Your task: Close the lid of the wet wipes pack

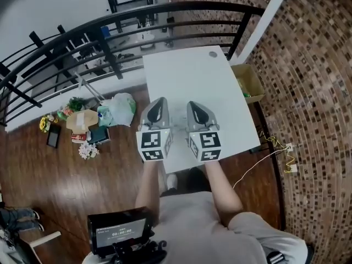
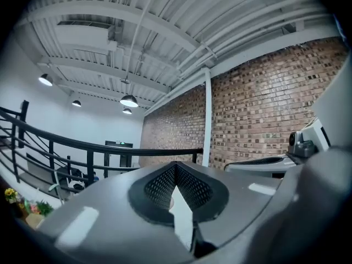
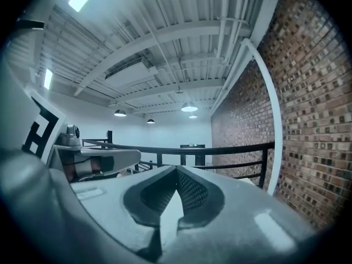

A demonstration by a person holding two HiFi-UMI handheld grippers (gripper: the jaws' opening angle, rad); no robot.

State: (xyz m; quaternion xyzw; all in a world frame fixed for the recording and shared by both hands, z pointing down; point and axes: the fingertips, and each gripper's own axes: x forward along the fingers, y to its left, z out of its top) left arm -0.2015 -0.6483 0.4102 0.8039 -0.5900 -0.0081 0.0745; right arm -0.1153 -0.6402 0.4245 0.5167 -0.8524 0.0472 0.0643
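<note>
No wet wipes pack shows in any view. Over the near half of the white table (image 1: pixel 187 73), my left gripper (image 1: pixel 158 104) and right gripper (image 1: pixel 194 106) are held side by side, level, pointing away from me. In the left gripper view the left gripper (image 2: pixel 176 168) has its dark ribbed pads (image 2: pixel 159 186) meeting at the tip with nothing between them. The right gripper (image 3: pixel 177 173) looks the same in the right gripper view, its pads (image 3: pixel 192 190) closed together and empty. Both gripper cameras look up and outward at ceiling, railing and brick wall, not at the tabletop.
A small round grey object (image 1: pixel 213 54) lies at the table's far right corner. An open cardboard box (image 1: pixel 248 81) stands right of the table. Bags (image 1: pixel 118 109), a box (image 1: pixel 82 120) and flowers (image 1: pixel 86 150) litter the floor at left. A black railing (image 1: pixel 165 9) curves behind.
</note>
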